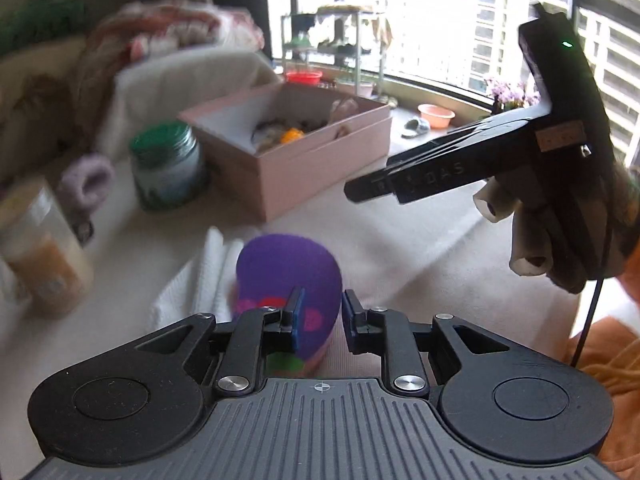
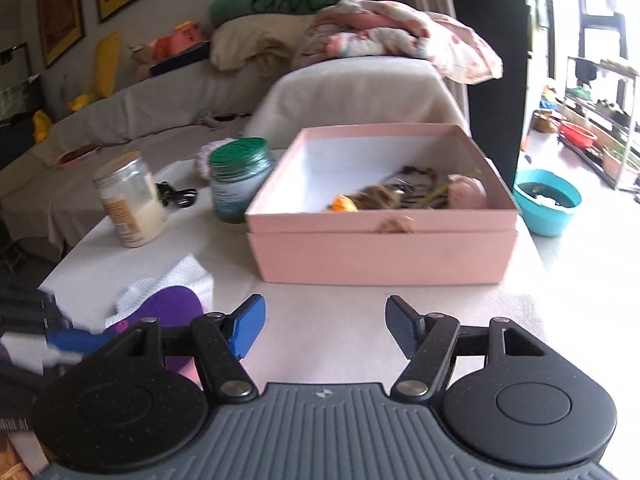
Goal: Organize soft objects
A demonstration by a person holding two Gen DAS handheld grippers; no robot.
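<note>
A purple soft object point(image 1: 288, 276) with pink and red marks lies on the table at the near edge, partly on a white paper towel point(image 1: 200, 280). My left gripper point(image 1: 322, 316) sits low over it, jaws a narrow gap apart. The object fills that gap but looks round and unsqueezed. In the right wrist view the purple object point(image 2: 172, 304) lies at the lower left, with a blurred blue finger point(image 2: 68, 338) of the left gripper beside it. My right gripper point(image 2: 324, 328) stands open and empty before the pink box point(image 2: 380, 256). It also shows from the side as the right gripper point(image 1: 372, 190), held by a gloved hand.
The pink box point(image 1: 320, 176) holds an orange item and striped and pink soft things. A green-lidded jar point(image 2: 240, 180), a jar of cream stuff point(image 2: 128, 200) and a lilac fluffy ring point(image 1: 86, 184) stand left of it. A covered sofa with piled blankets lies behind. A teal basin point(image 2: 548, 204) sits on the floor.
</note>
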